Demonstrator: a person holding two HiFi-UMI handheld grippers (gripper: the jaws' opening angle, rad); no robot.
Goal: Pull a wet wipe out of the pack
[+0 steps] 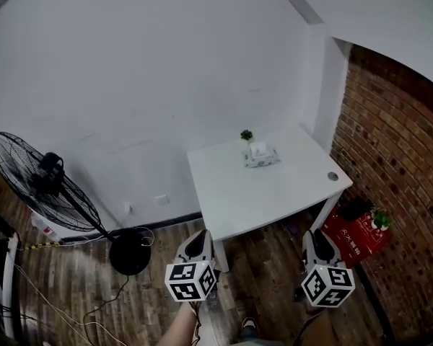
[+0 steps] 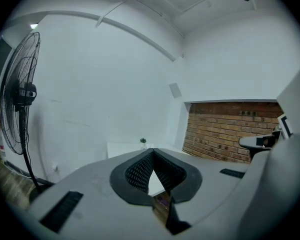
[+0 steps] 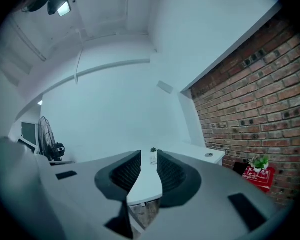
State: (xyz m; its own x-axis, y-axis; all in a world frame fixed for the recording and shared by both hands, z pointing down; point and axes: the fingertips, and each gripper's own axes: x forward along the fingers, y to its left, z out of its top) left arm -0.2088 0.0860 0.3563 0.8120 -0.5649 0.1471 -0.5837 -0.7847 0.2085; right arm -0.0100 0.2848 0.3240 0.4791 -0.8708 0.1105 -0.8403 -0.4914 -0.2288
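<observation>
While left tongs point(image 2: 152, 152) meet and right tongs point(image 3: 149, 158) gape, wipe pack point(image 1: 260, 155) lies far ahead.

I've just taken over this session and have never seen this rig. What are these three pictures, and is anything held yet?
There is no robot arm. A person carries a hand-held gripper in each hand. The head view looks down from the person's head. The left gripper and right gripper show low in it, each with a marker cube. The other two pictures look along each gripper's own jaws. On the white table lies the wet wipe pack, with a small plant just beyond it. Both grippers are short of the table. The left jaws are closed on nothing and the right jaws are apart, so nothing is held.
</observation>
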